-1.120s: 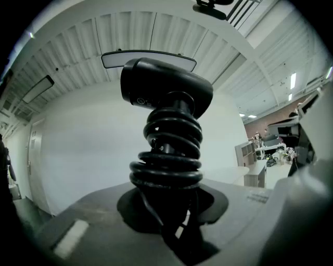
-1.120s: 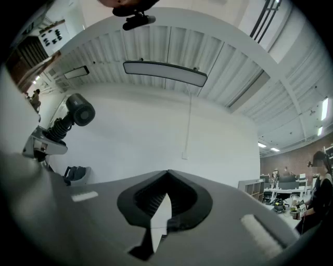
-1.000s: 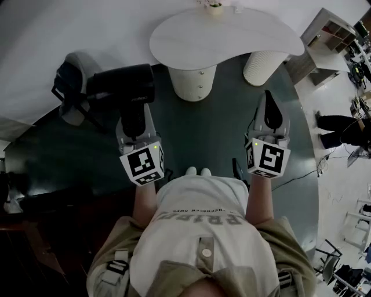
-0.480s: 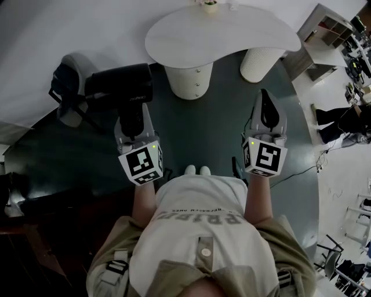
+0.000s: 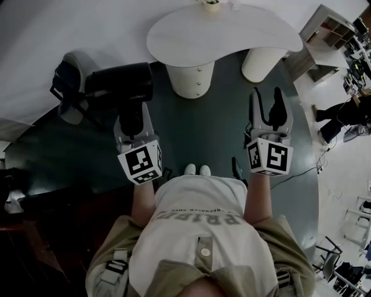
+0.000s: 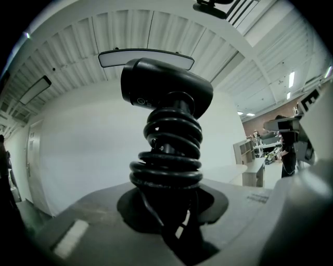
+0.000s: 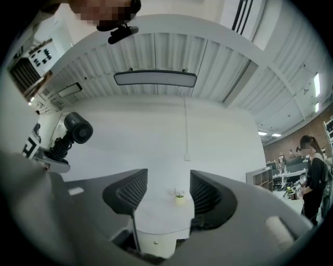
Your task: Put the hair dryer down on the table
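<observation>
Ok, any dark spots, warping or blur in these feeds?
Head view: dim and fisheye-bent, floor near black at left, yet the hair dryer reads clearly. Left gripper view: heavy barrel distortion, the hair dryer almost a silhouette against the pale wall, near foreground soft. Right gripper view: bright, evenly lit, edges curved and vignetted.

The place looked like an open office or a laboratory hall, not a home. A large ribbed ceiling (image 7: 171, 52) carried a long flat lamp (image 7: 155, 78) and strip lights (image 7: 316, 83), as one finds in work buildings. A white table (image 5: 226, 35) of curved shape stood on thick round legs, with a small plant pot (image 5: 211, 4) on it, on a dark round floor covering (image 5: 214, 127) before a plain white wall (image 7: 208, 135). At the right side there were an open shelf unit (image 5: 336, 29), desks (image 5: 355, 69) crowded with equipment, a cable (image 5: 295, 177) on the pale floor, and a standing person (image 5: 342, 119).
</observation>
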A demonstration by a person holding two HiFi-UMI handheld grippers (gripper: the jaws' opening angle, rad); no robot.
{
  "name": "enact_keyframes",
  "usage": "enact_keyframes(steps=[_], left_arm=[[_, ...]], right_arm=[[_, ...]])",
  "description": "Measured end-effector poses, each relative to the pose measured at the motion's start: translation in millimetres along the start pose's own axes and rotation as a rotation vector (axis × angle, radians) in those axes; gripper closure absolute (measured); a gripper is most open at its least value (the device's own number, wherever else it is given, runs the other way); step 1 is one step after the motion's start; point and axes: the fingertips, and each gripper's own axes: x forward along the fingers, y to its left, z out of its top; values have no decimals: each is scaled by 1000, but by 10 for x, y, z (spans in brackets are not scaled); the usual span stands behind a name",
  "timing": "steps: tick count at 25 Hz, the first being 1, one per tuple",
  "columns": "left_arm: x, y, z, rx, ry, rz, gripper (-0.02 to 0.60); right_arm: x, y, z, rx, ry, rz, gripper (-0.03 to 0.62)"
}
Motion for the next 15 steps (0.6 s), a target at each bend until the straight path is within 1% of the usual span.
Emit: enact_keyframes(steps=[2, 4, 11, 15], left_arm=[[2, -17, 10, -1, 3, -1, 460], [3, -36, 14, -5, 8, -4, 461], [37, -178, 75, -14, 26, -20, 461], [70, -260, 74, -16, 37, -10, 461]], right_arm=[[10, -5, 1, 5, 2, 14, 316], [18, -9, -8, 6, 9, 22, 304], [84, -94, -58, 14, 47, 53, 301], [157, -195, -101, 16, 59, 65, 301]])
